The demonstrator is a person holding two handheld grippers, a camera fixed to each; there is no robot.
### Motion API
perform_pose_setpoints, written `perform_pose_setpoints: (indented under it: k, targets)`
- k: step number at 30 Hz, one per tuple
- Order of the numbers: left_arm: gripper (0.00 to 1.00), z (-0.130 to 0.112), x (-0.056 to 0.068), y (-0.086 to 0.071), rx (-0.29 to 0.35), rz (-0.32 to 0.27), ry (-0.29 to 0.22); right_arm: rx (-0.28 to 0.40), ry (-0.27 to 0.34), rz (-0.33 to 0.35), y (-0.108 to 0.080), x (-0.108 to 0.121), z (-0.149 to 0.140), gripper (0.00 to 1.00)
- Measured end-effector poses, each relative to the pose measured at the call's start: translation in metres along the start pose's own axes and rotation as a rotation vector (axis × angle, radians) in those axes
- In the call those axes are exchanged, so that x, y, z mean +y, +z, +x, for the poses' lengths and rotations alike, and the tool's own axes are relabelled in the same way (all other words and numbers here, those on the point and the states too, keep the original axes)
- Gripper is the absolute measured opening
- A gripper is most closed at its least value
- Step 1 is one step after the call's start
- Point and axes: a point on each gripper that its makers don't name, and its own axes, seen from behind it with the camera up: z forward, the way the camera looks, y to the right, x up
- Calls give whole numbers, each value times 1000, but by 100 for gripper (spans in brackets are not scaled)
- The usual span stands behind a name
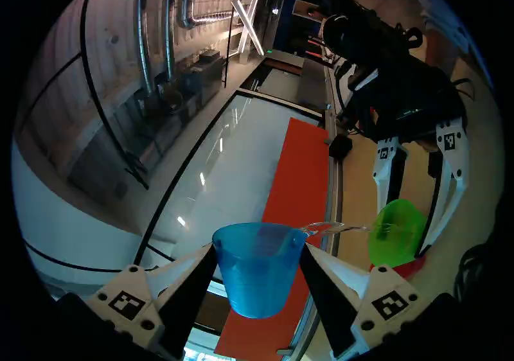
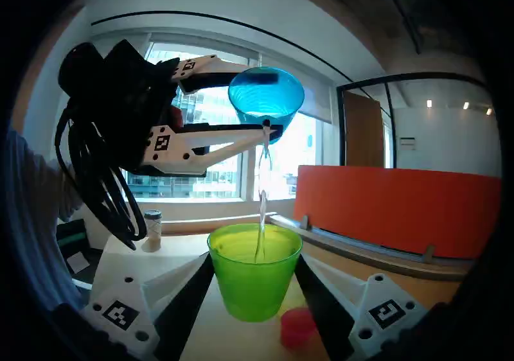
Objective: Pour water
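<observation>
Water stream: thin; it falls from the lip of the tilted blue see-through plastic cup into the green see-through plastic cup below, landing approx. mid-mouth.
Risk, left side: the left gripper carries the blue cup high above the target. If the tilt grows too fast, the stream would widen & could overshoot the far rim, I think.
Risk, middle: the fall is long and the stream thin, so a small hand shake could put it on the wooden tabletop.
Risk, right side: a sideways drift of the right gripper takes the mouth from under the stream. Overfill is also possible, as I cannot read the level inside.
Left fingers: closed on the blue cup, one on each side wall, cup near the tips.
Right fingers: closed on the green cup, one each side, cup upright. Resting on the table or lifted, I cannot tell.
Water vs. fingers: the remaining water sits btw. the left fingers. The stream leaves just past the lower left fingertip and enters btw. the right fingers.
Nearby, right: a small red round cap just beside the green cup's base, and an orange partition panel well apart.
</observation>
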Motion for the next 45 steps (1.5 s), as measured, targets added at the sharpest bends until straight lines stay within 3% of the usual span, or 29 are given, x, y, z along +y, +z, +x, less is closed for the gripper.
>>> perform_pose_setpoints:
  k: [24, 45]
  targets:
    - [86, 10, -12, -2, 18, 26, 104, 10, -5, -6, -2, 1, 6, 87]
    - [86, 18, -22, 1, 28, 50, 247, 22, -14, -13, -4, 2, 10, 88]
